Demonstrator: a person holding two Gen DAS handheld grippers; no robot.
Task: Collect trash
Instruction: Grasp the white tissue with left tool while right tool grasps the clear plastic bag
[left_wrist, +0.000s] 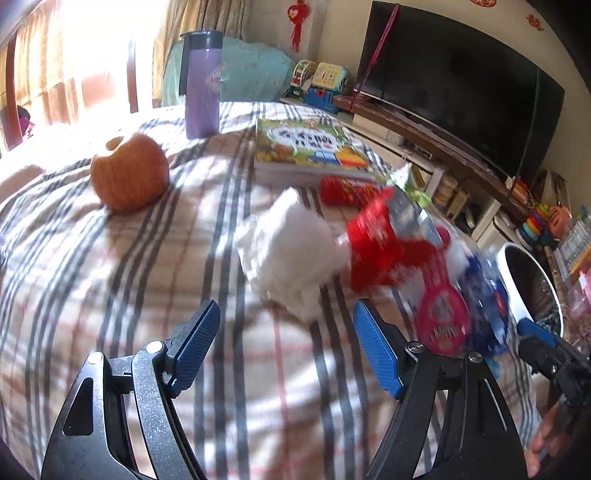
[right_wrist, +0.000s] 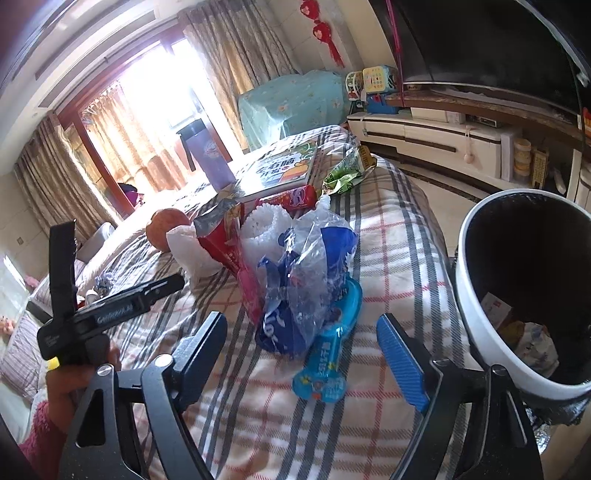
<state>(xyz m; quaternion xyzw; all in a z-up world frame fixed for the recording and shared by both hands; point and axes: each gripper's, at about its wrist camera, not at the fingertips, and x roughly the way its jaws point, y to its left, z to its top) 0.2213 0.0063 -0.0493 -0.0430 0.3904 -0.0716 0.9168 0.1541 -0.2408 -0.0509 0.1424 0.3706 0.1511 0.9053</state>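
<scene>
A heap of trash lies on the plaid-covered table (left_wrist: 110, 280). In the left wrist view my left gripper (left_wrist: 284, 350) is open and empty, just short of a crumpled white tissue (left_wrist: 291, 251); a red wrapper (left_wrist: 384, 236) and a pink packet (left_wrist: 443, 317) lie to its right. In the right wrist view my right gripper (right_wrist: 303, 354) is open and empty, close to a clear blue plastic bag (right_wrist: 306, 273) and a turquoise packet (right_wrist: 328, 362). The red wrapper (right_wrist: 225, 247), a white foam net (right_wrist: 266, 229) and a green wrapper (right_wrist: 343, 177) lie beyond.
A white bin (right_wrist: 476, 332) with a black liner stands off the table's right edge, some trash inside. An apple (left_wrist: 129, 173), a purple flask (left_wrist: 203, 85) and a picture book (left_wrist: 306, 151) sit on the table. A TV (left_wrist: 461, 81) on a low cabinet is at the right.
</scene>
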